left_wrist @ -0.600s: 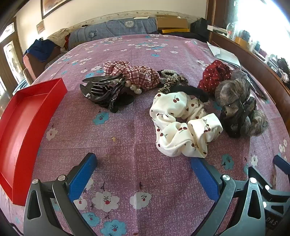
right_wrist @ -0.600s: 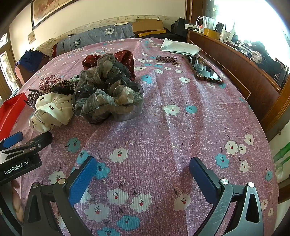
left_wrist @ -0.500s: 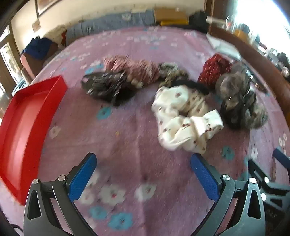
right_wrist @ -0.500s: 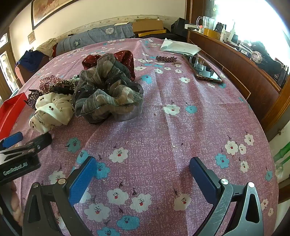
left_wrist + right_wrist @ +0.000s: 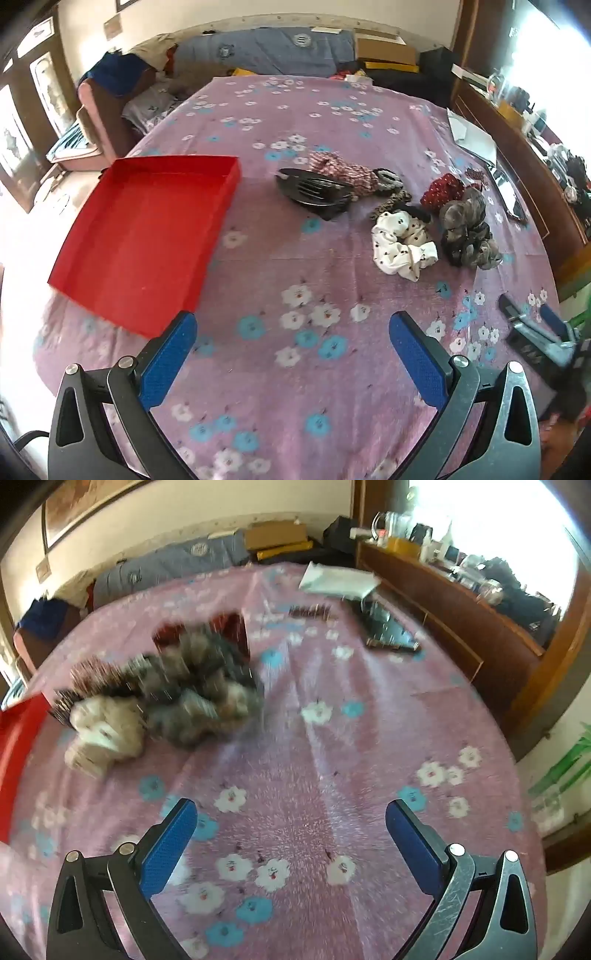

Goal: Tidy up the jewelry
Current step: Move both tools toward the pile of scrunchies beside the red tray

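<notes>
A heap of hair accessories lies on the purple flowered cloth: a white cherry-print scrunchie, a grey scrunchie, a dark red dotted one, a plaid one and a black claw clip. An empty red tray sits to their left. My left gripper hangs open well short of the heap, nothing between its blue pads. In the blurred right wrist view the same grey scrunchie and white scrunchie lie far left of my open right gripper.
A phone and white paper lie at the table's far right beside a wooden sideboard. A small dark barrette rests near the paper. Bedding and boxes line the back wall. The right gripper's fingers show at the left view's right edge.
Both grippers have pulled back and up from the table, so the heap looks smaller and farther. The whole red tray has come into the left view. Both stay open.
</notes>
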{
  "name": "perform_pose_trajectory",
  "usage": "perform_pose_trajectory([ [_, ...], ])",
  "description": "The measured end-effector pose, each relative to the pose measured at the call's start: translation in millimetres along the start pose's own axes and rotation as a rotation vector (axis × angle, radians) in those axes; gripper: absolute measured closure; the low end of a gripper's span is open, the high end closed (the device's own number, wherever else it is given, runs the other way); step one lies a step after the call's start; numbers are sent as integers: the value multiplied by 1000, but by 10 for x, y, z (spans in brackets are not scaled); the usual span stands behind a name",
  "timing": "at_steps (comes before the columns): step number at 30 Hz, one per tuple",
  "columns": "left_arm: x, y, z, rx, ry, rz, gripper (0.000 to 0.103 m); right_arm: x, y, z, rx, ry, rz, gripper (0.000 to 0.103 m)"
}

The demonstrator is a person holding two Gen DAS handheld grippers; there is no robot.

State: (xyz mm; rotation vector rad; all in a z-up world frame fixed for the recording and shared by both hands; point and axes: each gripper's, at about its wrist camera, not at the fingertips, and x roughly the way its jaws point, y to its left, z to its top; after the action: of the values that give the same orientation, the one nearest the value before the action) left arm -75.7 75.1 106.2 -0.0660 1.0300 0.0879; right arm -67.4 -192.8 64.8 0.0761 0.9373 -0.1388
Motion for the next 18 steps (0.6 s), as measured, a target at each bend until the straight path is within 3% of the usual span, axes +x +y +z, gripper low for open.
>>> perform_pose_trajectory([
  [4, -163, 111, -28, -36, 14, 6, 0, -416, 76, 96, 9, -42, 50, 0],
  [8, -373, 137, -40, -43, -58, 46, 0, -786, 244, 143, -15, -76, 70, 0],
  [12, -514, 141, -45, -32, -109, 12, 0, -1022, 375, 77, 5, -70, 135, 0],
  [18, -467, 198, -76, -21, -71, -10, 0, -1204, 499, 71, -23, -123, 89, 0],
])
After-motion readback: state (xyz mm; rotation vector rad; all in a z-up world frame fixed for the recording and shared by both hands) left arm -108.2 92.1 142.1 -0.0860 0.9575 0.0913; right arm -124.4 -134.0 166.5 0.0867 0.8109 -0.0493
